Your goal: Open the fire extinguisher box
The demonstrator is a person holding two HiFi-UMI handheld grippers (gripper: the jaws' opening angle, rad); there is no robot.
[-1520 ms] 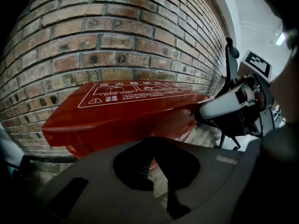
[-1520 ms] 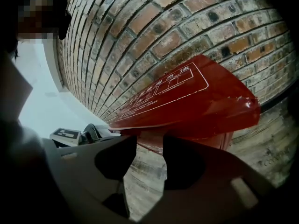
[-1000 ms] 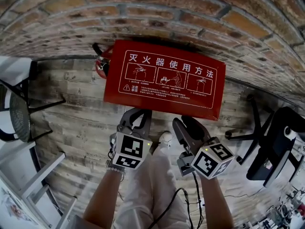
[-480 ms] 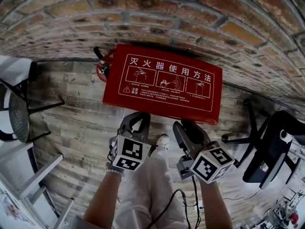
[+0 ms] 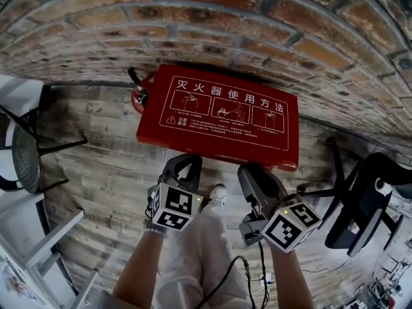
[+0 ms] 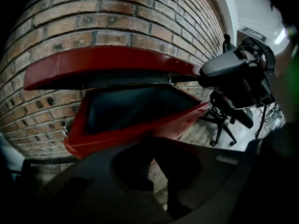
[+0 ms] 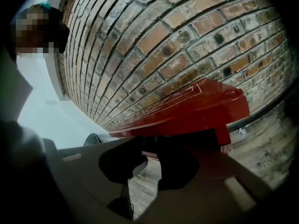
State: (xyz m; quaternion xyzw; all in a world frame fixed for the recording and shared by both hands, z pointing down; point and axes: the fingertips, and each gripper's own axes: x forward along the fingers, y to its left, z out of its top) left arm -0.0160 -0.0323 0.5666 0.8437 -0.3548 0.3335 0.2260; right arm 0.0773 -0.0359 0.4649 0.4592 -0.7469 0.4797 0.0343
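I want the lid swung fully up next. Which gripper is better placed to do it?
Right. The right gripper is at the lid's front edge, which stands raised off the box. Its jaws have just been closing at that edge, though the grip is unclear. The left gripper sits short of it, empty.

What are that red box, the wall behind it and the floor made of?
Red box: probably painted sheet metal, glossy with thin, crisp edges.
Wall: rough brick with mortar joints.
Floor: weathered-looking wood planks, possibly laminate.
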